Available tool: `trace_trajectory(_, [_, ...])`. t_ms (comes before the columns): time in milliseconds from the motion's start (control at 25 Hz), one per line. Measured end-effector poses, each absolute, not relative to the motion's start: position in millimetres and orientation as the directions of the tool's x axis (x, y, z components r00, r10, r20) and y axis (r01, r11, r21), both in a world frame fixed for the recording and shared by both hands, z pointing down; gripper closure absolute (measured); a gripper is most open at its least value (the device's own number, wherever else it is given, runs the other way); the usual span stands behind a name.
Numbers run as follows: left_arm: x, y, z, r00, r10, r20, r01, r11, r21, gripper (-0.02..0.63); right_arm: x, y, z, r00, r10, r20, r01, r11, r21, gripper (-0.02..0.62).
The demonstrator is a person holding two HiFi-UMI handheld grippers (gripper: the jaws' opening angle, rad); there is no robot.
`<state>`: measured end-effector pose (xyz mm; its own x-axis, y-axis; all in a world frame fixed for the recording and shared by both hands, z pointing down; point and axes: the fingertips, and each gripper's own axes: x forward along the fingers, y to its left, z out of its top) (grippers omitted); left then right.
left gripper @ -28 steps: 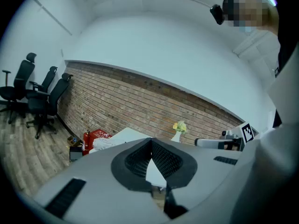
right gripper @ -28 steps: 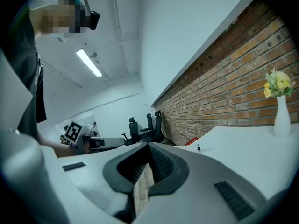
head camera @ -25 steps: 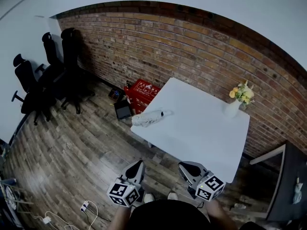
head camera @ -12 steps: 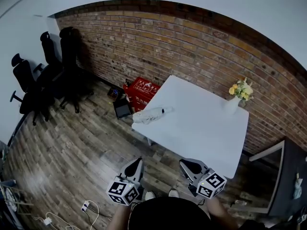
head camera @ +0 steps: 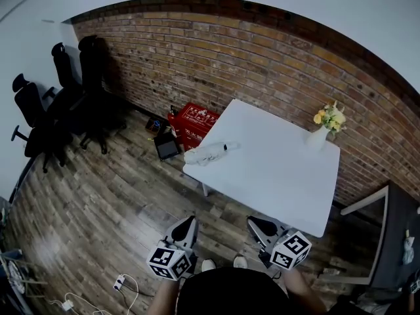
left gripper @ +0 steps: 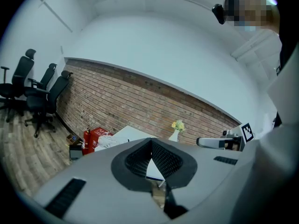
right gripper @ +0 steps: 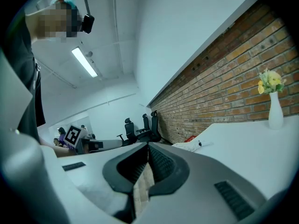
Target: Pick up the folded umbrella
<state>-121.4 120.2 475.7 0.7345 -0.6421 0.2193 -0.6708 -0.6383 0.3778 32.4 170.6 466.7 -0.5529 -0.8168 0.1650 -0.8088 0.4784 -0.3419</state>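
Hovering near the table (head camera: 282, 176) | left gripper (head camera: 189, 221) and right gripper (head camera: 253, 223) both pressed together, empty | folded umbrella (head camera: 209, 153) lying untouched at far-left edge | reach, grasp, lift all remaining

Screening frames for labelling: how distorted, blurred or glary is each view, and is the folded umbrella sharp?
Head view: fisheye bends the red brick wall into an arc; the pale folded umbrella on the white square table is small but sharp. Left gripper view: black vignetted corners. Right gripper view: a ceiling strip light glares mildly.
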Motion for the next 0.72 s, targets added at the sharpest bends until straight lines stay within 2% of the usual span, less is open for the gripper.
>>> trace_trajectory(720, [-190.9,115.4,483.6,0.727,-0.656,0.202,-0.67,-0.615,0.415,0.592,-21.9,160.2,469.7,-0.546,-0.818,0.18,-0.817,0.472,-0.33,0.572])
